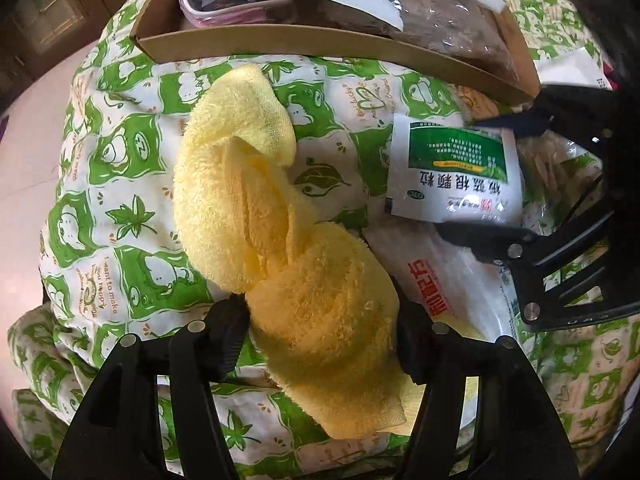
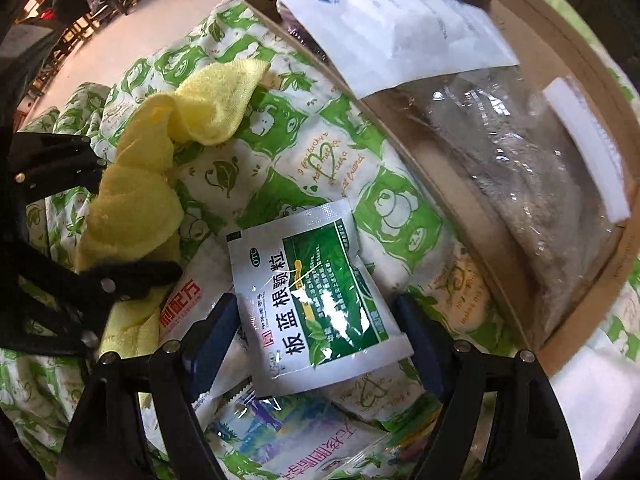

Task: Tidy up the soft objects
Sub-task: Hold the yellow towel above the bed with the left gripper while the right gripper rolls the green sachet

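Note:
A crumpled yellow towel (image 1: pixel 256 200) lies on the green-and-white patterned quilt (image 1: pixel 120 184). My left gripper (image 1: pixel 320 340) has its jaws on either side of the towel's near end, pressed against it. The towel also shows in the right wrist view (image 2: pixel 160 152). A green-and-white medicine sachet (image 2: pixel 316 304) lies between the open jaws of my right gripper (image 2: pixel 320 336), which touch its edges loosely. The sachet (image 1: pixel 456 176) and the right gripper (image 1: pixel 508 184) also show in the left wrist view. The left gripper (image 2: pixel 132 216) shows at the left of the right wrist view.
A shallow cardboard box (image 1: pixel 320 46) sits beyond the towel, holding a white envelope (image 2: pixel 392 32), a clear plastic bag with grey fabric (image 2: pixel 520 168) and a pink pouch (image 1: pixel 236 12). More sachets (image 2: pixel 188 300) lie under the right gripper. Bare floor (image 1: pixel 32 152) lies left of the quilt.

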A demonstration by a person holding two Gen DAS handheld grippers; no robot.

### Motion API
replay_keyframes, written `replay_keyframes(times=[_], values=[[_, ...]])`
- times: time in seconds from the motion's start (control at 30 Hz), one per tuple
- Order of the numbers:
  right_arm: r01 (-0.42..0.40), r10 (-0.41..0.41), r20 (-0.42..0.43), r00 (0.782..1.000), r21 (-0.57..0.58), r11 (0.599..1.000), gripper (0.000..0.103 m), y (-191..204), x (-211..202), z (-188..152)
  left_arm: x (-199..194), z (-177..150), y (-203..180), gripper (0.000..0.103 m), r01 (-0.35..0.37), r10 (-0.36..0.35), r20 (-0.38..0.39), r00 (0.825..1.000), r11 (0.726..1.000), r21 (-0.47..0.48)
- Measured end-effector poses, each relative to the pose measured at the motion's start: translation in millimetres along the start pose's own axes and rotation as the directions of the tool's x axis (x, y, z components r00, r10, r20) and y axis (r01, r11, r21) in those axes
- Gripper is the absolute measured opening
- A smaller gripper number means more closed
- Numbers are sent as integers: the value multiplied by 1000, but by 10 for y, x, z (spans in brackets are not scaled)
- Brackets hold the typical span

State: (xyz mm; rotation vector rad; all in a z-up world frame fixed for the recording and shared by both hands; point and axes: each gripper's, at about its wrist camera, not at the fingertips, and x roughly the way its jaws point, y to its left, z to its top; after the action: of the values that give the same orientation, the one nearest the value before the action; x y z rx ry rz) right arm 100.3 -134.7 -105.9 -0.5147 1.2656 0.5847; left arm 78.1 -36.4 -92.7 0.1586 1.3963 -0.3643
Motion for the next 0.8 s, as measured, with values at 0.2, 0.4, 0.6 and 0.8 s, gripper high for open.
replay_keyframes(times=[0.2,0.4,0.6,0.8], values=[[96,-106,-53,993,-153,983,81,273,-76,48,-26,4,104,63,51,-51,2,999,998,-48],[111,-153,-121,981,-300,947,83,534,17,274,-12,7,59,63,55,-55,0,999,997,-49],[-77,72,-114,991,-38,996,81,194,129,537,-25,27,140,63,72,-71,6,997,996,-58],[-215,222,-18,975,177,960,75,-79,56,434,-103,42,339,61,125,-120,41,992,985,-117]])
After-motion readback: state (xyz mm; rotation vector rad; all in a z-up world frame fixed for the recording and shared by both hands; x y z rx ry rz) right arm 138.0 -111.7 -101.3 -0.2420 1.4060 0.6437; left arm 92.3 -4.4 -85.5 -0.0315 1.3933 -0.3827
